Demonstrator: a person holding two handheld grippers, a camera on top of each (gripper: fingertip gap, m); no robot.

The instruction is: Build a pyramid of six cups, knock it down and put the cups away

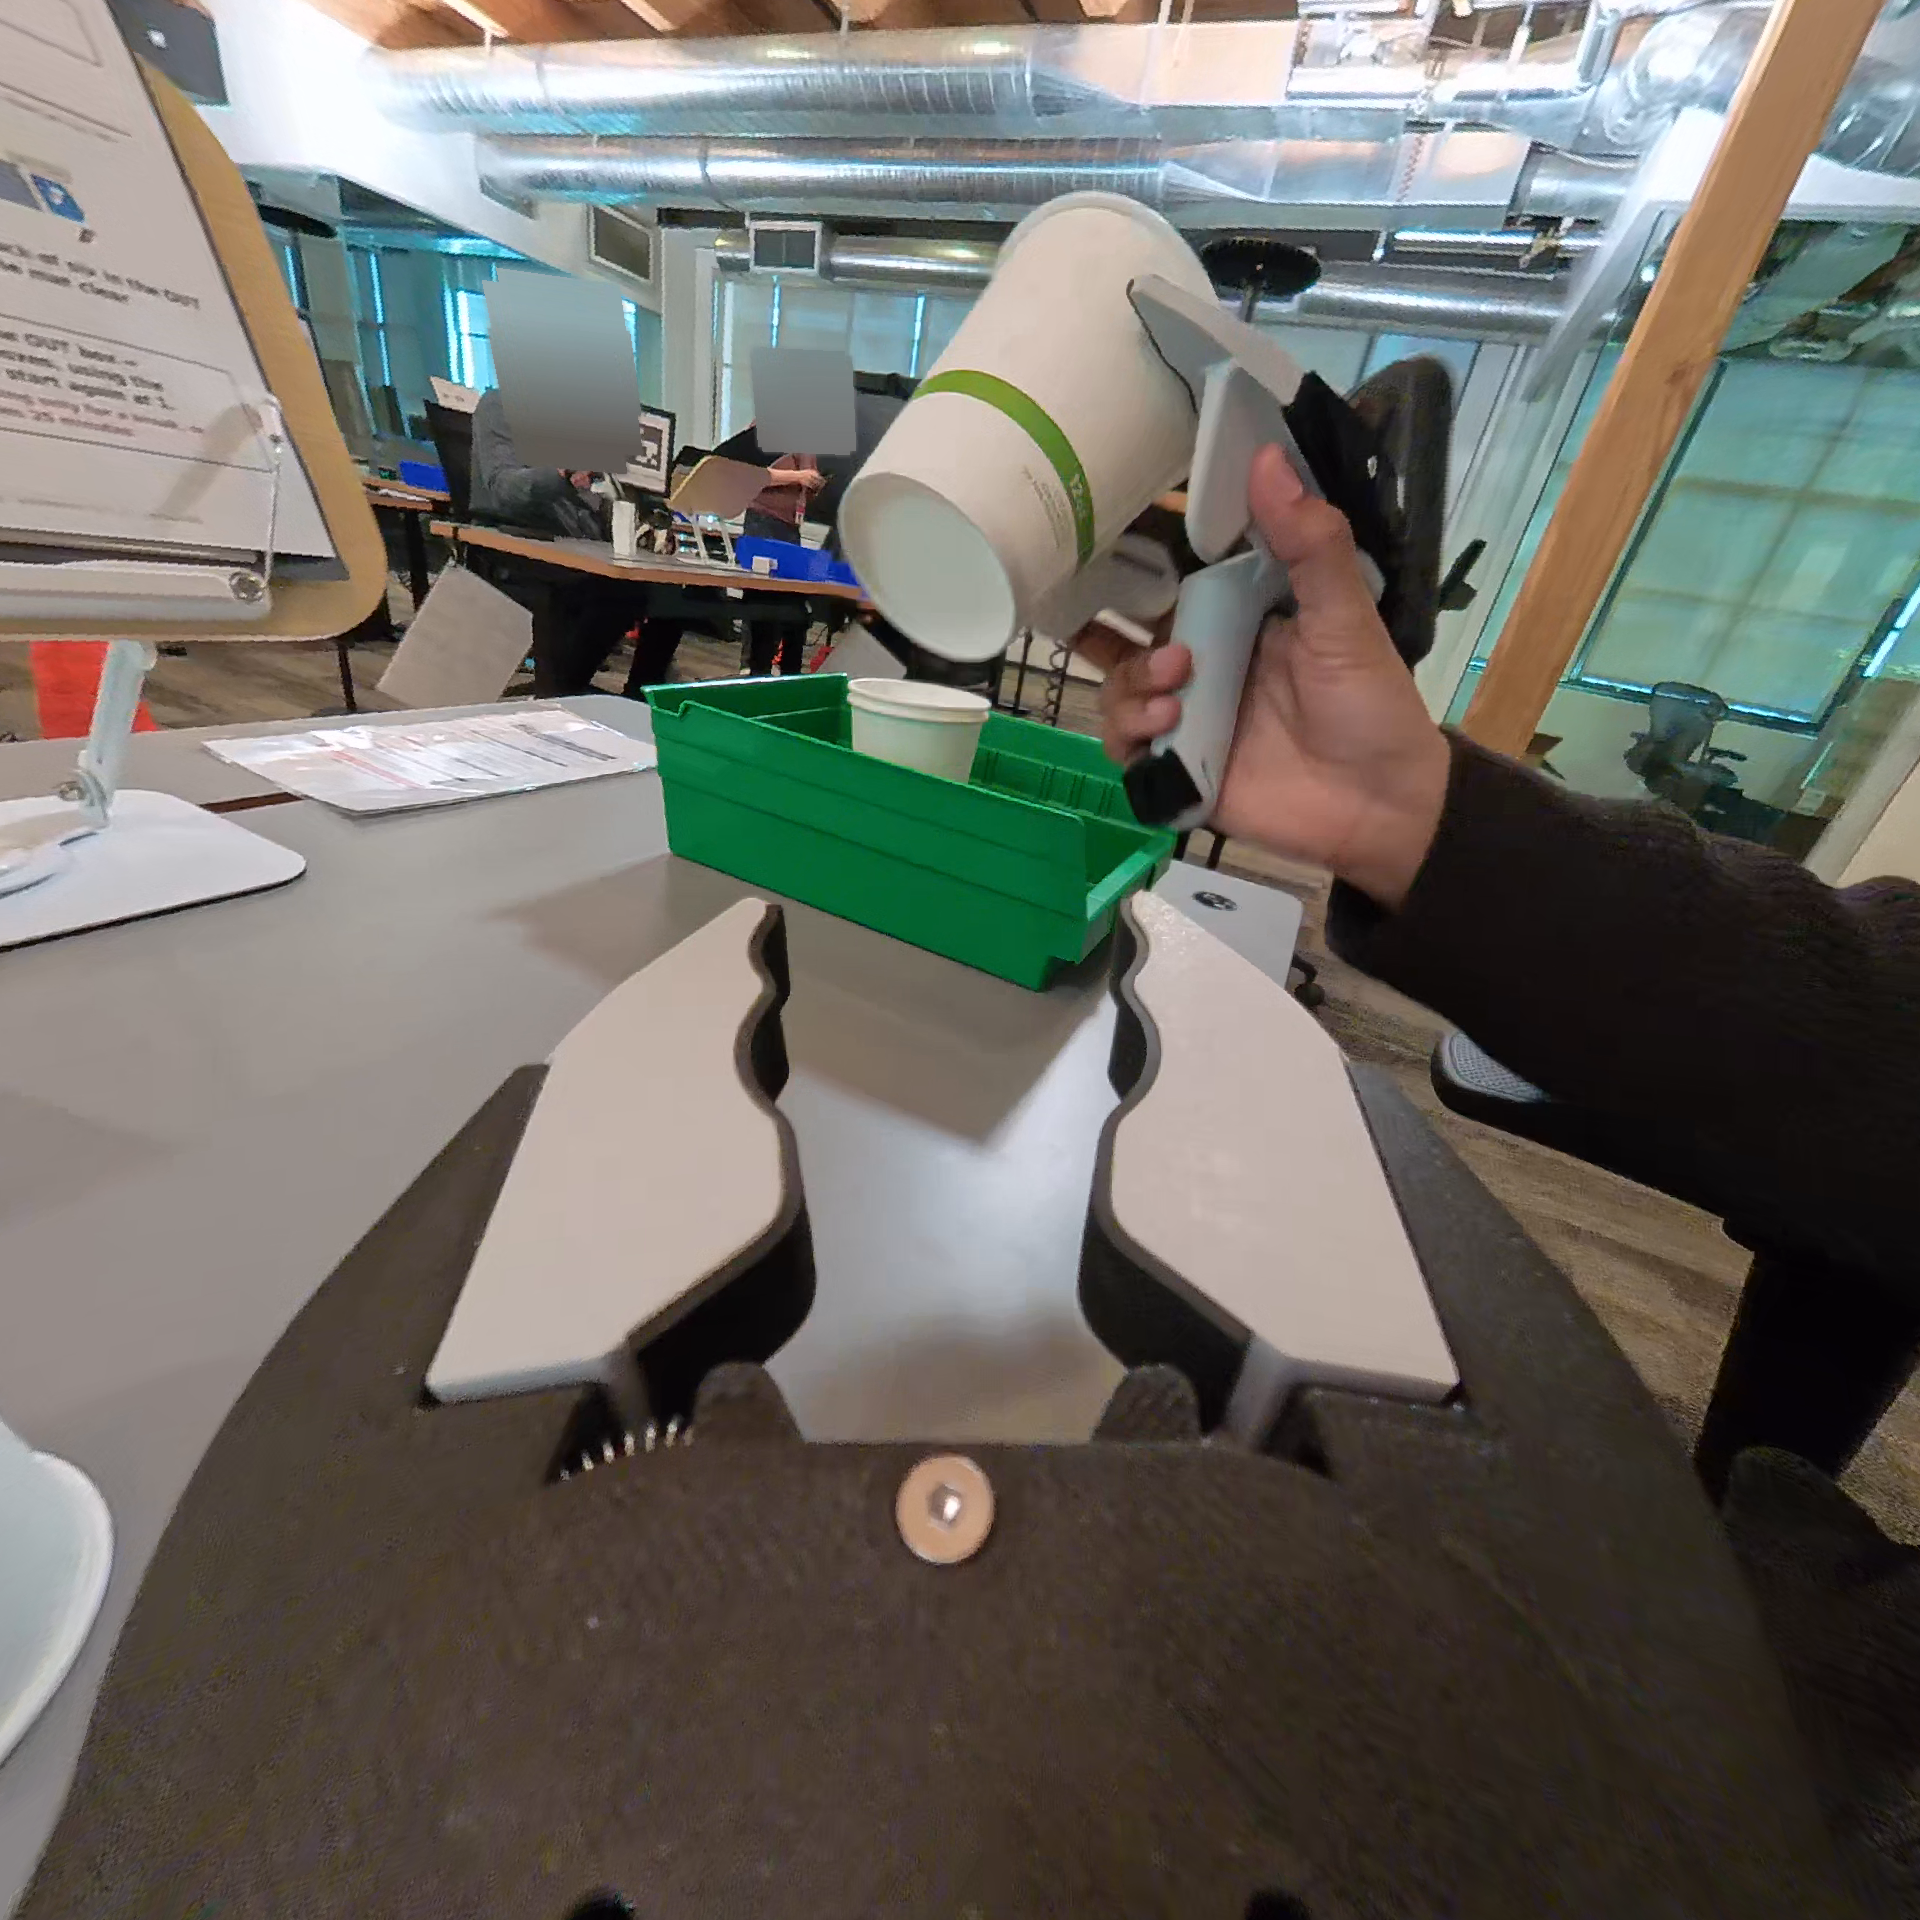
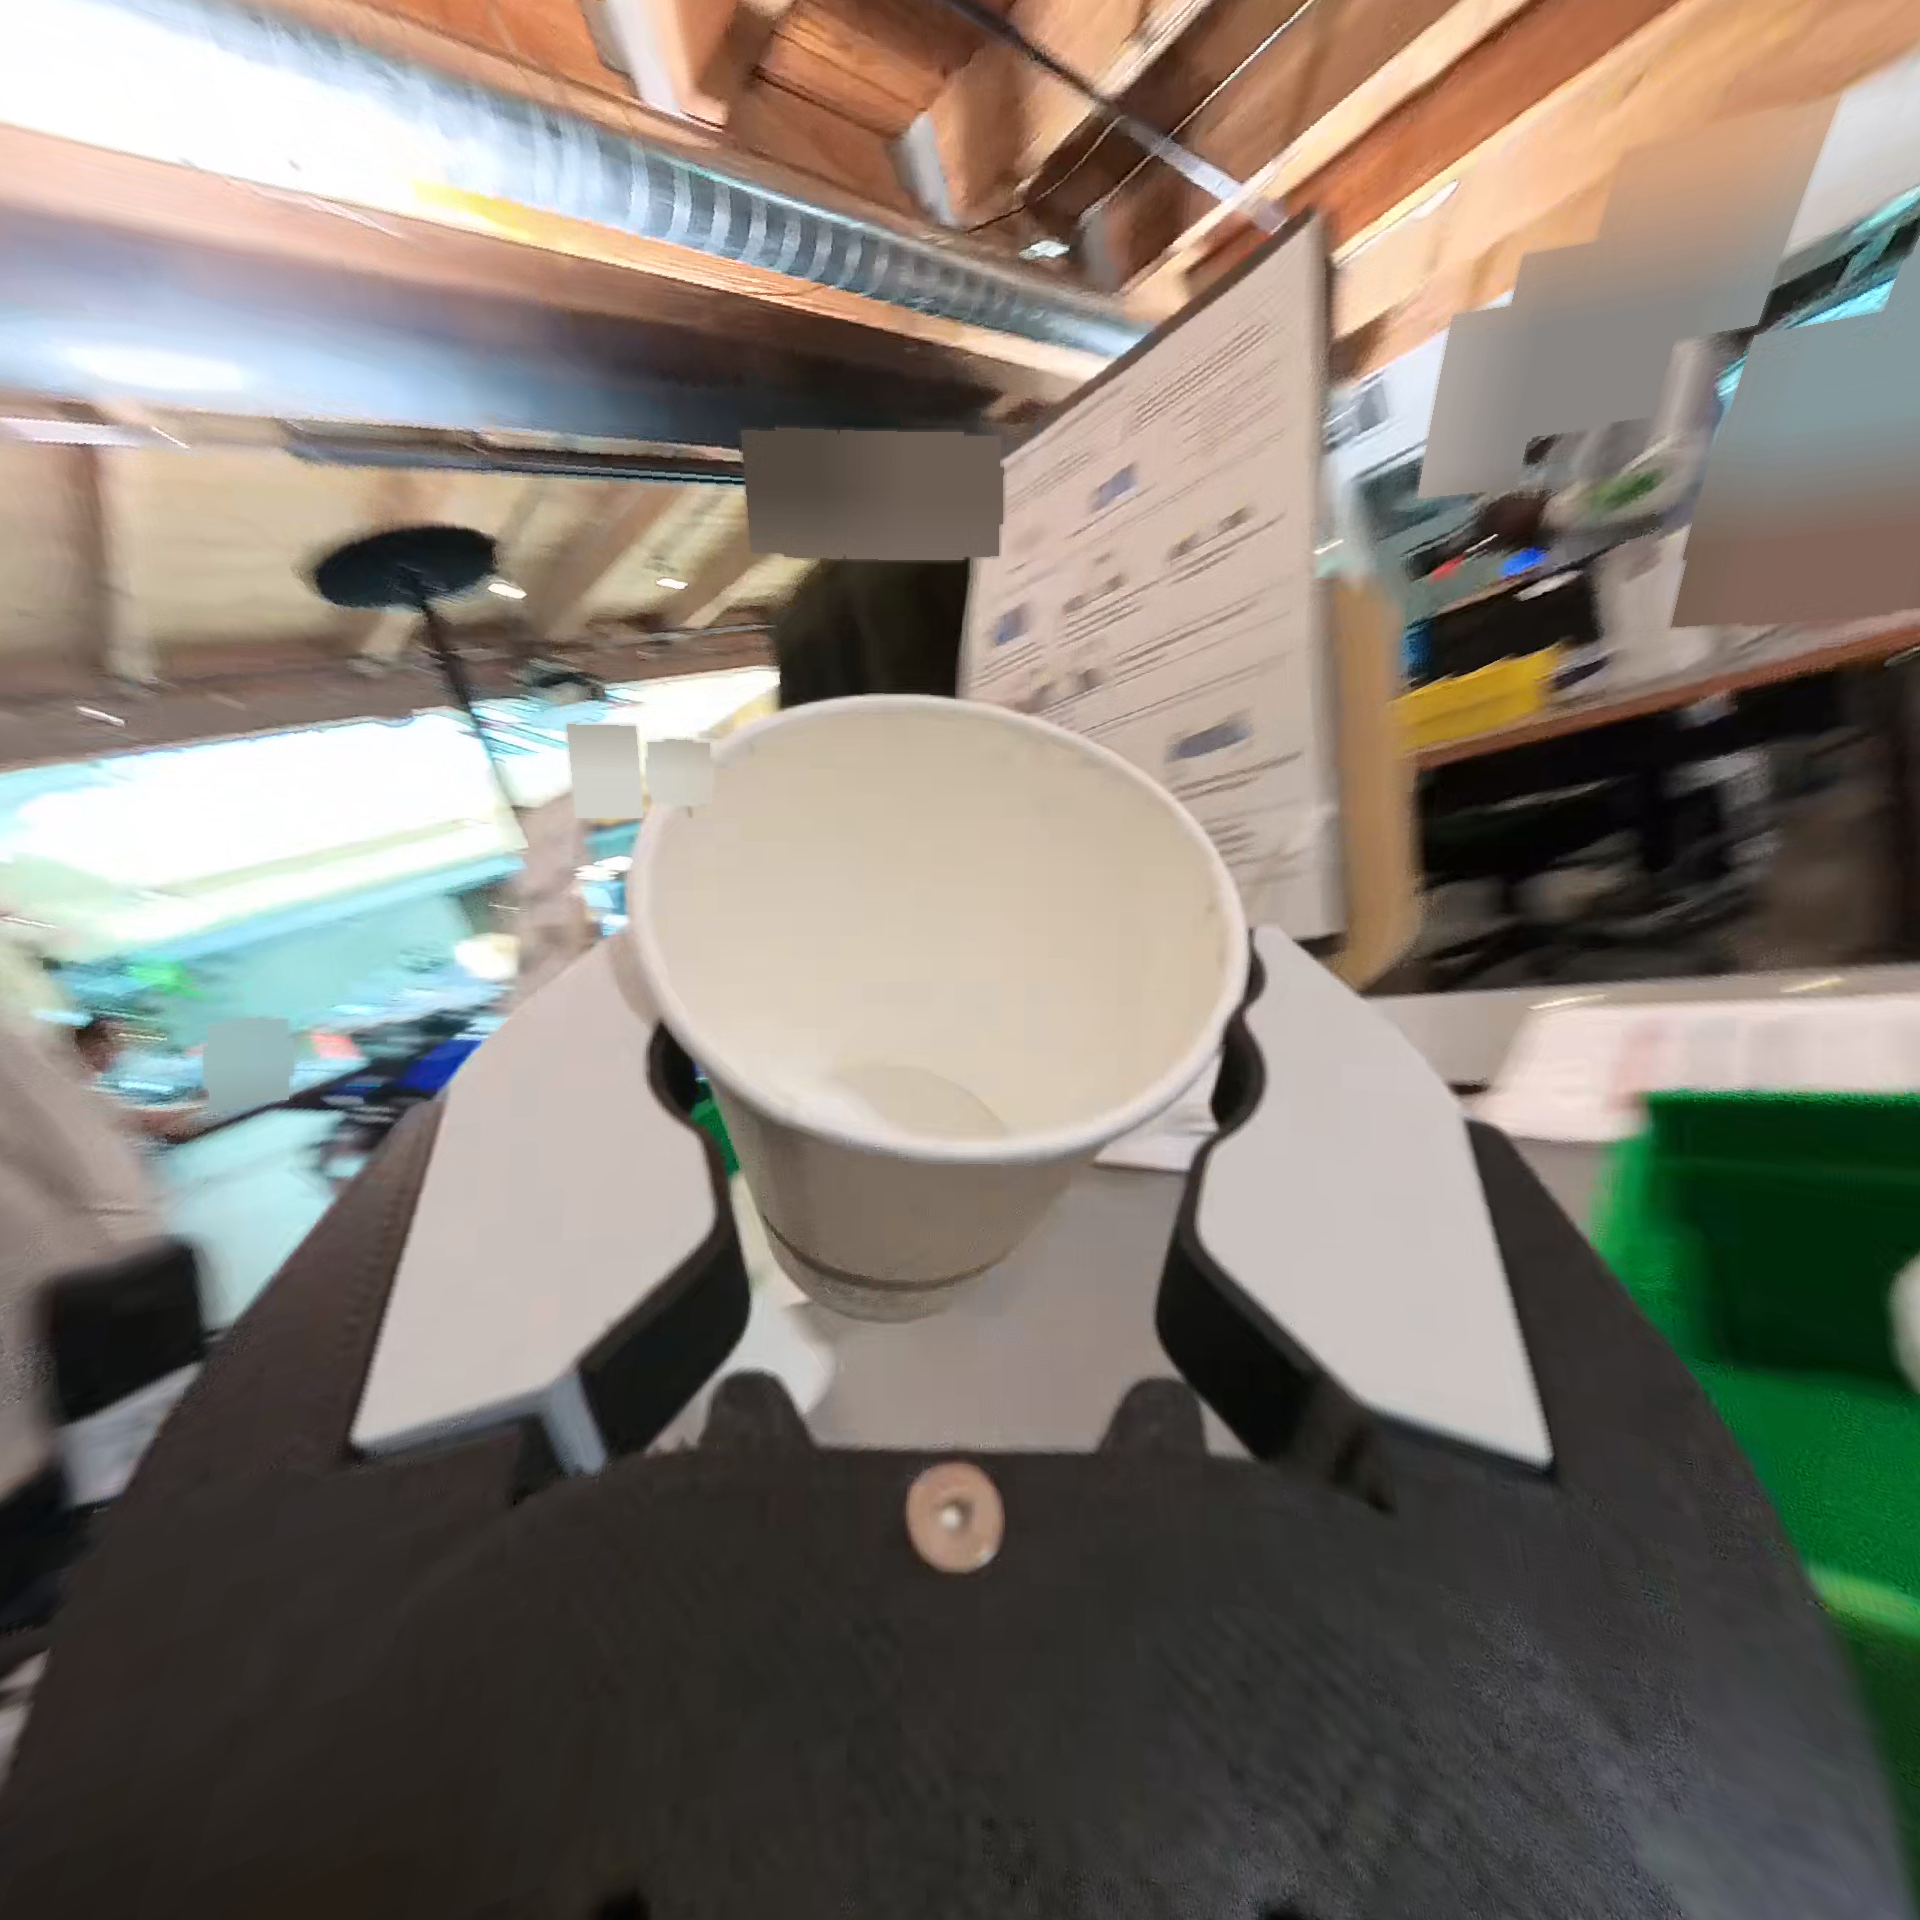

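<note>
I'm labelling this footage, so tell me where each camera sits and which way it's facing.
Left wrist view: on the open left claw above the grey table, facing the green plastic bin; a hand shows.
Right wrist view: on the right claw, tilted ceilingward, gripping the white paper cup.
Shared: cup, bin, table.

Empty left gripper [image 1: 951, 940], green bin [image 1: 894, 831] ahead

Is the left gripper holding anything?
No, the left gripper is open and empty over the grey table; the right gripper holds the paper cup.
</note>
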